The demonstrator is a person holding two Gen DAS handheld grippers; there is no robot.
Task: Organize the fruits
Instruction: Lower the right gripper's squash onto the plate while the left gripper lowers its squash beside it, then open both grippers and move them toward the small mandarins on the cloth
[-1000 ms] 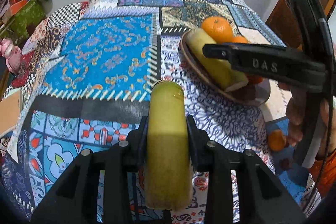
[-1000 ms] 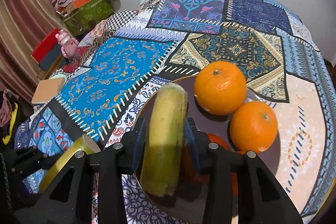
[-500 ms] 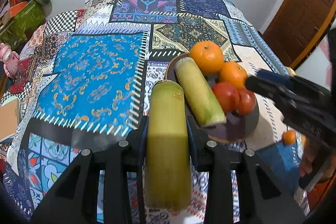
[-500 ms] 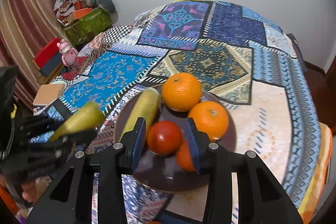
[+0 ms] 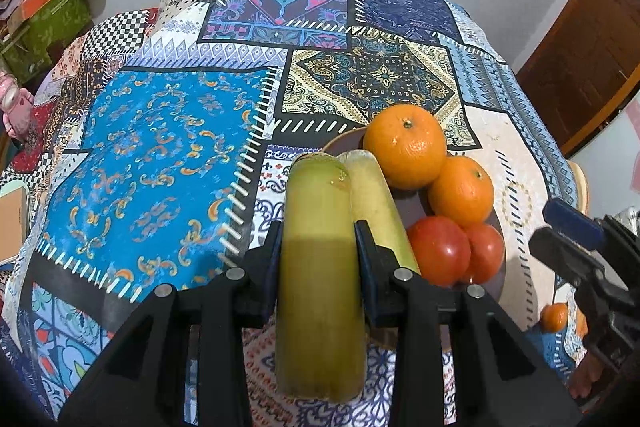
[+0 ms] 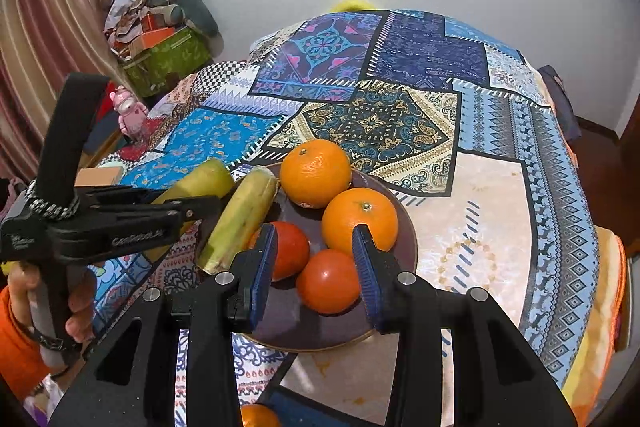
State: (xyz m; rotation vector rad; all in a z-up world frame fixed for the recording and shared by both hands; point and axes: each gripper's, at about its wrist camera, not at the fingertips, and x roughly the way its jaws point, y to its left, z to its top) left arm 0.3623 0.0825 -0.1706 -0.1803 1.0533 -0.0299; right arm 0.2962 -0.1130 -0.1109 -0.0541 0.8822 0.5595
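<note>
Left wrist view: a green banana [image 5: 320, 267] is pinched in the left hand-held gripper [image 5: 318, 247], beside the brown plate [image 6: 384, 331] holding another banana [image 6: 240, 219], oranges [image 6: 316, 173] and tomatoes [image 6: 328, 281] on the quilted bed [image 6: 480, 187]. The right hand-held gripper [image 6: 314, 259] hangs spread, empty, over the tomatoes.

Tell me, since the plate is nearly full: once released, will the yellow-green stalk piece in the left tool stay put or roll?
The stalk piece looks stiff and round-sided, so it would probably roll. Laid against the stalk already on the plate, it should likely settle. The plate rim looks shallow and may not stop it.
</note>
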